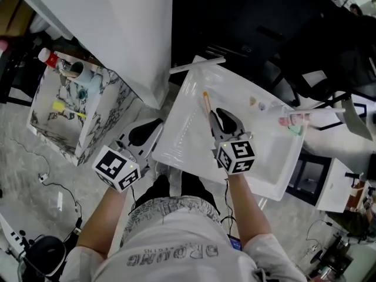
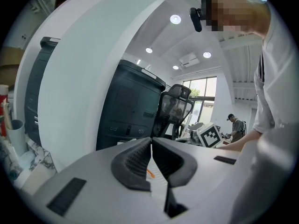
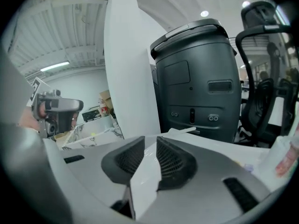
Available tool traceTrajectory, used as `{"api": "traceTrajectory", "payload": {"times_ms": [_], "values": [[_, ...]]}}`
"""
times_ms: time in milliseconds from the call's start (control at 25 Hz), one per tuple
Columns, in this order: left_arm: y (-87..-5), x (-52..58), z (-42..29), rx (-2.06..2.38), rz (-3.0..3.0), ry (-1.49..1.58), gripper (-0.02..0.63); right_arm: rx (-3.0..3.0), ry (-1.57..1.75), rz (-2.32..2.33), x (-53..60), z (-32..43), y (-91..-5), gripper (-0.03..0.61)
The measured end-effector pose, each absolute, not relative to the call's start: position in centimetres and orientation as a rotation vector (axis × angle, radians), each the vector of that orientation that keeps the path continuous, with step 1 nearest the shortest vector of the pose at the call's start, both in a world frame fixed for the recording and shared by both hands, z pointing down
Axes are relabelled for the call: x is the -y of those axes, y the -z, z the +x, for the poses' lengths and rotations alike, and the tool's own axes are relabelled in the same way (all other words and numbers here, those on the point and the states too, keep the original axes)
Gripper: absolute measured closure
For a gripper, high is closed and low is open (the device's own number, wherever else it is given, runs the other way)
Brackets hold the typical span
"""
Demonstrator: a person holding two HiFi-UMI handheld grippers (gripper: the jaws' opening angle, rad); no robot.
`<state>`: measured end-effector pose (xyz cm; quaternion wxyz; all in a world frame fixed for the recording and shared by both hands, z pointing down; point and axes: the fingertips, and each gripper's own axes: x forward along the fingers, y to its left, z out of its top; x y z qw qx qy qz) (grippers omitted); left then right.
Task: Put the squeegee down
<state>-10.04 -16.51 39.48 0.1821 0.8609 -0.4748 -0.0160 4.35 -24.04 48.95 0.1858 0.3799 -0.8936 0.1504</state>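
A thin tool with an orange handle [image 1: 207, 103], which I take for the squeegee, lies loose on the white tray [image 1: 188, 143]. My right gripper [image 1: 222, 113] hovers over the tray just right of the tool. Its jaws stand apart with nothing between them, and in the right gripper view [image 3: 150, 143] only bare tray shows through the gap. My left gripper [image 1: 151, 128] hangs off the tray's left edge with its jaw tips touching and nothing held. In the left gripper view [image 2: 151, 141] the orange handle [image 2: 150, 173] shows below the jaws.
A marbled box [image 1: 50, 128] with bottles and a yellow item stands at the left. A tall white panel [image 1: 117, 28] rises behind it. A white bar [image 1: 197, 65] lies at the tray's far edge, a tube [image 1: 292, 120] at its right. A black machine [image 3: 196, 78] and an office chair [image 3: 268, 78] stand beyond.
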Motion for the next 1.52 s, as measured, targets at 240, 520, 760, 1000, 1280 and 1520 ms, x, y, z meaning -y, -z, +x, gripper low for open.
{"api": "traceTrajectory", "payload": {"times_ms": [240,520,760,1000,1280,1520], "values": [[-38.2,15.8,-10.0,1.310,2.480,0.061,0.586,2.552,-0.434,1.068,21.7,3.9,-46.8,0.512],[-37.0,15.0,-10.1,1.282,2.523,0.073,0.588,2.595,-0.485,1.064,19.3,3.3,-44.8,0.548],[-35.9,14.4,-10.0,1.264,2.552,0.068,0.588,2.641,-0.487,1.063,17.7,3.2,-42.6,0.568],[-35.7,14.0,-9.9,1.245,2.563,0.057,0.588,2.649,-0.467,1.062,16.8,3.8,-42.0,0.571],[-35.9,13.8,-9.5,1.229,2.570,0.053,0.588,2.650,-0.470,1.051,15.8,4.5,-41.7,0.571],[-35.9,14.2,-9.1,1.216,2.577,0.060,0.588,2.673,-0.472,1.017,15.4,4.3,-40.8,0.571]]}}
